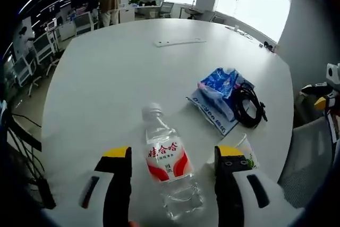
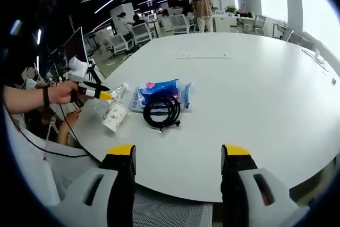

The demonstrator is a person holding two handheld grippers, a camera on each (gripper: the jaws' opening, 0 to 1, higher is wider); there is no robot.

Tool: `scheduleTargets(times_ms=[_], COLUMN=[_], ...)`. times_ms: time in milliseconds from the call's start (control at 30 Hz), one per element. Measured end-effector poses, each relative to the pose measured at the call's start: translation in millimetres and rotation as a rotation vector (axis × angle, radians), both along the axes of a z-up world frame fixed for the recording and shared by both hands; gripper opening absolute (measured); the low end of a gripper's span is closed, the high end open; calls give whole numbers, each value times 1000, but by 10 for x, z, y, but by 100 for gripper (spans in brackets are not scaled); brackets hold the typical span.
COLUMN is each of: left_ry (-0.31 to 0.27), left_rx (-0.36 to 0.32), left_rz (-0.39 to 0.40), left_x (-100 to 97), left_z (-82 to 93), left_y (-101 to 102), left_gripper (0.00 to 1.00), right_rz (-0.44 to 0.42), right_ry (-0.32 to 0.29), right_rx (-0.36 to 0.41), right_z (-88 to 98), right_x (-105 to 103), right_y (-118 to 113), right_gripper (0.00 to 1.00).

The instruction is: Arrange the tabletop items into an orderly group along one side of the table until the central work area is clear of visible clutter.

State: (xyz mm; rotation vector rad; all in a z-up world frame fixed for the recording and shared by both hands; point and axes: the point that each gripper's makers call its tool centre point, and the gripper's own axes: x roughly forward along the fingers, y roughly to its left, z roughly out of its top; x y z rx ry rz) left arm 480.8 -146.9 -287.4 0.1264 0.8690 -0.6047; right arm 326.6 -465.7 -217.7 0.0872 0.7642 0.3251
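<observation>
Bottle [image 1: 166,164], clear, lay on white table [image 1: 106,78] between wide-open left gripper [image 1: 172,163] jaws, ungripped; cup [image 2: 115,115], blue packet [image 2: 159,91], black cable [image 2: 162,111] alongside. Right gripper [image 2: 178,158] gaped, empty, at the edge.

A clear water bottle [image 1: 166,163] with a red-and-white label and white cap lies on its side on the white desk [image 1: 117,73]. Just beside it a paper cup [image 2: 115,115] is tipped over. Near them blue packets [image 1: 219,90] sit, a coiled black cable [image 1: 248,104] seemingly resting partly on them
</observation>
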Motion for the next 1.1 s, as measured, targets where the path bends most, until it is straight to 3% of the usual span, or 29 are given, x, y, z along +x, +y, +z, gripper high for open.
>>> scheduleTargets(times_ms=[667,1100], left_ry=[54,124], left_rx=[80,90], left_rz=[-52,5], left_x=[29,48], left_z=[-185,-245], left_y=[26,28], left_gripper=[55,48], right_rz=[13,15], right_ry=[-1,-2], right_rx=[1,5], right_z=[4,4], right_x=[39,35], right_y=[43,60], right_gripper=[64,64])
